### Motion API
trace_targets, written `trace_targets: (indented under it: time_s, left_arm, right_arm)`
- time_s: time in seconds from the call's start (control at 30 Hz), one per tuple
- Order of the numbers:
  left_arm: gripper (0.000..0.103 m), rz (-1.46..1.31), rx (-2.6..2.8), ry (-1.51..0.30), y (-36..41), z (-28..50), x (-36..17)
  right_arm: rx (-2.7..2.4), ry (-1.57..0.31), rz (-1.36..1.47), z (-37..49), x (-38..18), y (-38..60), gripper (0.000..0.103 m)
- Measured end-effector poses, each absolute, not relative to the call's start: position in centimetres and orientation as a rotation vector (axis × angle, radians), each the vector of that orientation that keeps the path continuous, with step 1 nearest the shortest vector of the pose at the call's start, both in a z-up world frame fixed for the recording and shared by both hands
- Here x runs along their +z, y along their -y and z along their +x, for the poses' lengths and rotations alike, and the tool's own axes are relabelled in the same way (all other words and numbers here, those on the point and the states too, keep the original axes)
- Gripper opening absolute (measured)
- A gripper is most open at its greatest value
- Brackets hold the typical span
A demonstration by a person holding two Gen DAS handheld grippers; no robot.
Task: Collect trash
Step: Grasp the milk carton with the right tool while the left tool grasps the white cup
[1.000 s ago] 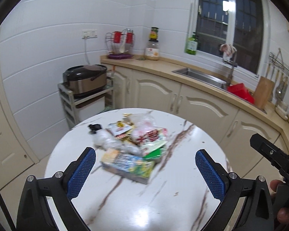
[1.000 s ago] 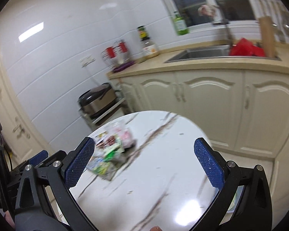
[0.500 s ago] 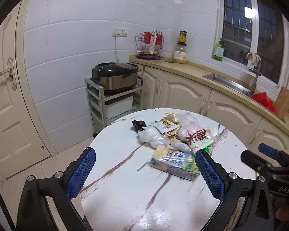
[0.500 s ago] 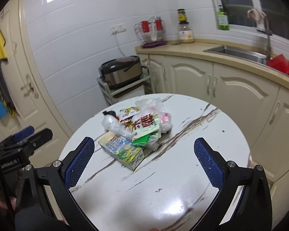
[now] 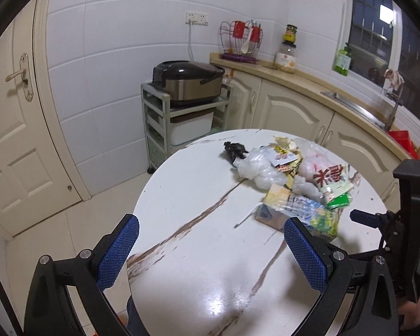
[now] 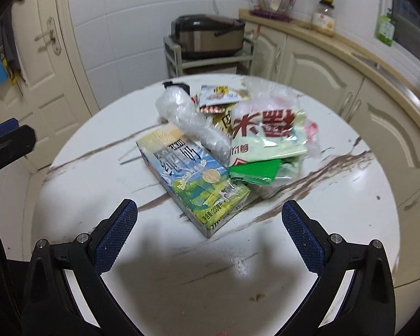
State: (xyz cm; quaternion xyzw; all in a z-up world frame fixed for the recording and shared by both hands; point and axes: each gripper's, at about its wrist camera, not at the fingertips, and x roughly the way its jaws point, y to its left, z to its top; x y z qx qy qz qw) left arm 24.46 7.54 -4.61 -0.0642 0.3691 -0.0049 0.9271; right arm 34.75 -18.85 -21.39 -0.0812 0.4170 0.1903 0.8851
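trash pile (image 6: 224,145) sits mid-bench (image 6: 336,224). both tongs released, empty: right tongs (image 6: 210,224) near milk carton (image 6: 193,179), left tongs (image 5: 210,243) further off. advise square approach, gripping across carton's narrow width.

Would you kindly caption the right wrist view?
Open right gripper faces blue-green milk carton and plastic wrappers on white marble table.

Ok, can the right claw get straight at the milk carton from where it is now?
Probably yes. The right claw is open and faces the milk carton, whose near end lies bare on the table. Wrappers crowd only its far side.
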Motion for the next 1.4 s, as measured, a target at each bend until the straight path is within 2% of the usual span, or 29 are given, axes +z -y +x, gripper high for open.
trace_targets:
  time_s: [0.17,0.37,0.47,0.53,0.67,0.8,0.87,0.9,0.93,0.97,1.0,1.03,1.07,1.4]
  left_arm:
    - [0.102,-0.144,0.001,-0.793,-8.5,26.7,-6.5]
    - [0.102,-0.138,0.004,-0.809,-8.6,28.6,-7.5]
    - [0.102,-0.134,0.005,-0.822,-8.5,29.4,-8.2]
    - [0.102,-0.131,0.007,-0.826,-8.2,29.7,-8.6]
    - [0.102,-0.122,0.007,-0.831,-7.6,30.0,-8.8]
    - [0.102,-0.108,-0.006,-0.840,-6.7,30.1,-9.1]
    - [0.102,-0.099,-0.010,-0.846,-6.2,30.0,-9.3]
    - [0.102,-0.094,-0.010,-0.848,-6.0,29.9,-9.3]
    - [0.102,-0.089,-0.007,-0.851,-5.8,29.8,-9.4]
    - [0.102,-0.087,-0.004,-0.851,-5.7,29.8,-9.3]
    - [0.102,-0.085,0.002,-0.848,-5.8,29.7,-9.2]
    - [0.102,-0.084,0.006,-0.847,-5.8,29.7,-9.2]
    - [0.102,-0.084,0.013,-0.844,-6.0,29.6,-9.0]
    - [0.102,-0.063,-0.032,-0.846,-3.9,29.0,-9.5]
  right_arm:
    - [0.443,-0.904,-0.167,36.9,-23.1,18.2,0.101]
    - [0.514,-0.935,-0.191,38.7,-24.3,17.2,0.076]
    - [0.551,-0.937,-0.209,39.0,-25.0,16.5,0.069]
    - [0.561,-0.923,-0.214,38.9,-24.9,16.2,0.060]
    - [0.599,-0.915,-0.202,37.6,-24.9,16.5,0.051]
    - [0.598,-0.912,-0.195,35.7,-25.0,17.8,0.050]
    - [0.603,-0.915,-0.210,34.8,-25.0,18.0,0.052]
    - [0.604,-0.912,-0.219,34.7,-25.0,18.0,0.057]
    - [0.608,-0.913,-0.227,34.7,-25.1,17.8,0.070]
    - [0.607,-0.913,-0.231,34.8,-25.1,17.5,0.076]
    - [0.601,-0.909,-0.234,35.1,-25.1,17.3,0.075]
    - [0.603,-0.907,-0.227,35.3,-25.1,17.1,0.065]
    - [0.604,-0.899,-0.210,35.6,-25.0,17.0,0.048]
    - [0.613,-0.902,-0.110,32.5,-25.0,20.8,0.046]
